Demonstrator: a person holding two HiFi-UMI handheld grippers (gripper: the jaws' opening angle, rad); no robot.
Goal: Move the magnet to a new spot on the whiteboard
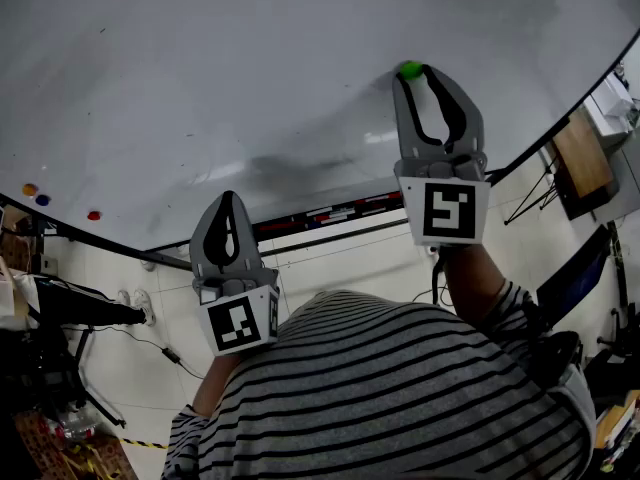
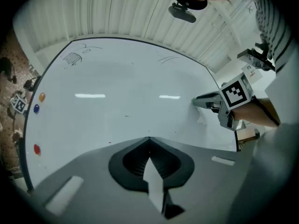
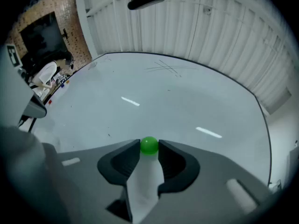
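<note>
Striped shirt fills the bottom of the head view, with both forearms stretched out from it toward the whiteboard. The right gripper is extended well ahead, its tips at the board's face with the green magnet between them. The left gripper is held low and nearer the body, short of the board's lower edge, so the right is plainly the nearer one. Three small magnets, orange, blue and red, sit well apart at the board's far left.

The left gripper view shows its own fingers pressed together on nothing, pointing at bare board. The right gripper appears off to the right, nose to the surface.

In the right gripper view, the green magnet sits dead centre between the fingertips, straight ahead along the gripper's axis. One pad touches each side, so the grip looks closed on it. The magnet is round, with no long axis to line up on. It lies at the board's lower middle, but I cannot tell whether it is seated on the surface or just off it. This would fit a magnet just grasped for lifting away as well as one being set down at its new spot.
</note>
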